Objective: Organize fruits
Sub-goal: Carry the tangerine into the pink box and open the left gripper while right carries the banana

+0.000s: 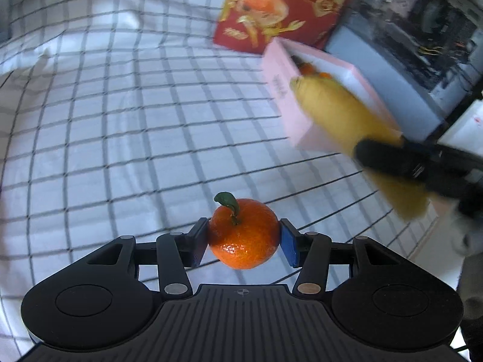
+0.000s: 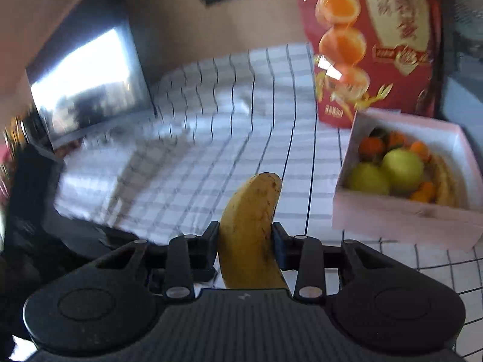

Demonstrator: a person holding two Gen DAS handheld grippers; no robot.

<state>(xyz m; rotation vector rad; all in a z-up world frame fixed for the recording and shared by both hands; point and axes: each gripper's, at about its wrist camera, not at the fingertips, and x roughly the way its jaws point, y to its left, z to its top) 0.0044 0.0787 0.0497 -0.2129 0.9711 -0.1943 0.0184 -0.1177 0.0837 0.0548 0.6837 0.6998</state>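
Bright daylight, motion blur, fisheye warp.

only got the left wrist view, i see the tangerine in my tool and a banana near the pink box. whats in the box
Observer: The pink box already holds two green apples, several tangerines and a banana.
Operator: is the other banana actually gripped
Observer: Yes, the right tool is shut on the banana, pads pressing on both sides.
Operator: anything else on that side of the table
Observer: A shiny dark panel stands at the cloth's far left edge.
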